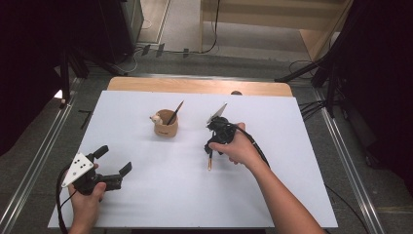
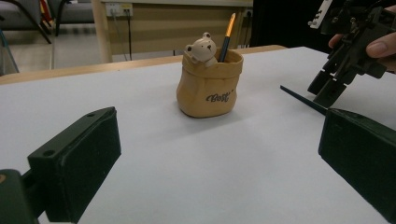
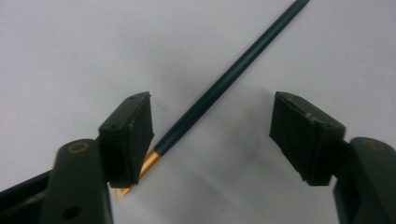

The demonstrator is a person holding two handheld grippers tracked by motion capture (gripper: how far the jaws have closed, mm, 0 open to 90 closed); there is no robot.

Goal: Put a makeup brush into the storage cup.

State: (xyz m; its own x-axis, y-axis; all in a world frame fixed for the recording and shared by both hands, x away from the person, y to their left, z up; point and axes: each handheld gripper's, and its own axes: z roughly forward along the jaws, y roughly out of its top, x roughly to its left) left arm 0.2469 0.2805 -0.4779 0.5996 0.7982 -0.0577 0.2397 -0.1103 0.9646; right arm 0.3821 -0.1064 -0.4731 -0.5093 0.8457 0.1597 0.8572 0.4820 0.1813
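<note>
One pen (image 3: pixel 219 91) lies on the white surface (image 1: pixel 160 195) right of the bear cup (image 1: pixel 166 124), between the half-open right gripper (image 3: pixel 212 135) jaws, which next must close on it.

Even overhead light whitens the table (image 1: pixel 160 195); soft shadows pool under the right gripper (image 3: pixel 212 135), whose near jaws blur, and dark surrounds lie beyond both grippers

The table top (image 1: pixel 160 195) looked matt white and smooth, the bear pot (image 2: pixel 209 84) had a soft-sheened, perhaps ceramic glaze, the pen (image 3: pixel 224 84) showed a dark satin barrel with a shiny gold end, and the right gripper (image 3: pixel 212 135) wore scuffed matt-black plastic pads.
</note>
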